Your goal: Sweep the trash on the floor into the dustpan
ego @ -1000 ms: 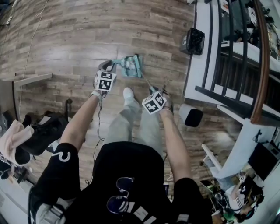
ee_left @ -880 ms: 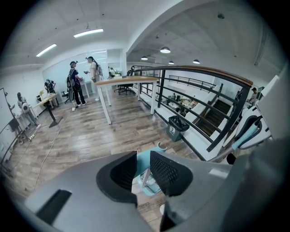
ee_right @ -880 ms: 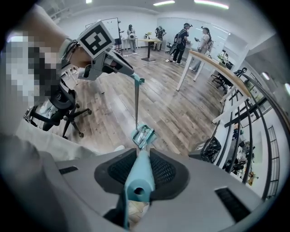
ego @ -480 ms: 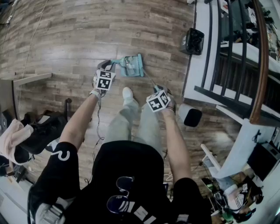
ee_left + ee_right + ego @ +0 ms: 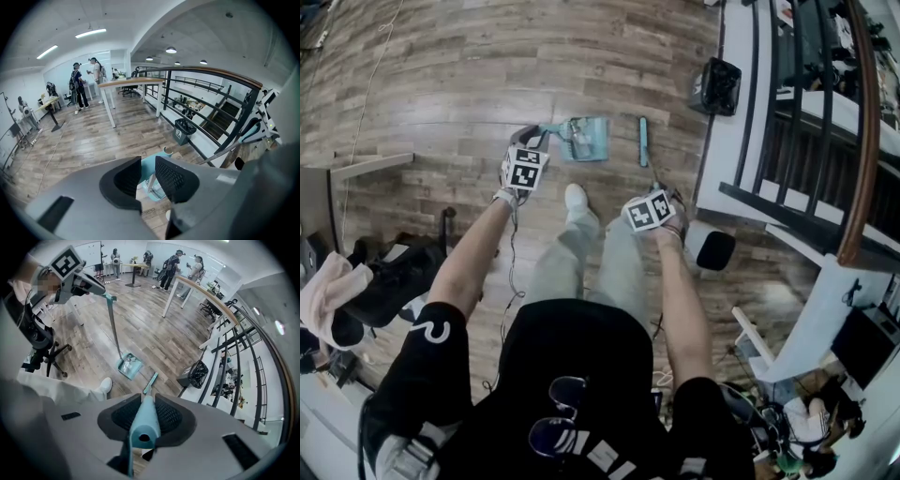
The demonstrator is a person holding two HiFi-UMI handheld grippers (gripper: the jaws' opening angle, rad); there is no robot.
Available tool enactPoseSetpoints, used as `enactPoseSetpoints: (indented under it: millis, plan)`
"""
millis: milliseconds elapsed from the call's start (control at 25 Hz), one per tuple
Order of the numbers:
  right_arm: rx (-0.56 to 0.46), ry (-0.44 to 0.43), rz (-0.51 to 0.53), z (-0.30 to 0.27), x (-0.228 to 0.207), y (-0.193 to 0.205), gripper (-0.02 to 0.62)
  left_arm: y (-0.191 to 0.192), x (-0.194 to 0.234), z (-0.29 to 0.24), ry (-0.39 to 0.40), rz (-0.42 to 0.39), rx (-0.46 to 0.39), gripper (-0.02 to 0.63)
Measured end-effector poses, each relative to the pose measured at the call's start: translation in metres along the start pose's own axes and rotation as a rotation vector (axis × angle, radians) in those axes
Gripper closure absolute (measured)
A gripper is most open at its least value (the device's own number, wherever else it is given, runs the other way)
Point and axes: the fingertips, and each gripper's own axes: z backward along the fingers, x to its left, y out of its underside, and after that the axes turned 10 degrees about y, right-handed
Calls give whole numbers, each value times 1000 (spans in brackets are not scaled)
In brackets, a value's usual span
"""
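Note:
A teal dustpan (image 5: 586,139) stands on the wood floor ahead of my feet, with pale bits of trash (image 5: 126,363) lying in it. My left gripper (image 5: 527,148) is shut on the pan's long upright handle (image 5: 111,324), which runs between the jaws of the left gripper (image 5: 147,171). My right gripper (image 5: 656,199) is shut on the teal broom handle (image 5: 144,427). The broom head (image 5: 643,141) hangs a little to the right of the pan, apart from it. In the right gripper view the broom head (image 5: 151,383) sits just beyond the dustpan (image 5: 129,366).
A black lined bin (image 5: 715,87) stands by the white ledge under a dark railing (image 5: 825,141) on the right. An office chair (image 5: 394,281) is at my left, a round black object (image 5: 713,251) at my right. A table (image 5: 129,84) and people (image 5: 77,86) are far back.
The broom head has swung from the dustpan's mouth to the right, clear of the pan. My right gripper shifted slightly right. The left gripper and the dustpan stayed put.

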Motion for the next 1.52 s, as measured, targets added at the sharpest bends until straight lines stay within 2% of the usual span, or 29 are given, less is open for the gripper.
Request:
enactPoseSetpoints:
  millis: [160, 640, 1080, 1280, 1520]
  plan:
    - [-16, -13, -2, 0, 6, -5, 508, 1, 0, 2, -4, -5, 0, 525]
    - [-115, -155, 25, 30, 69, -56, 509, 3, -1, 0, 1, -21, 16, 525]
    - [-144, -187, 5, 44, 76, -64, 509, 2, -3, 1, 2, -19, 10, 525]
    - [-145, -175, 36, 49, 91, -73, 509, 2, -3, 0, 3, -19, 18, 525]
    - [-131, -165, -12, 47, 82, -65, 508, 3, -3, 1, 15, -29, 27, 525]
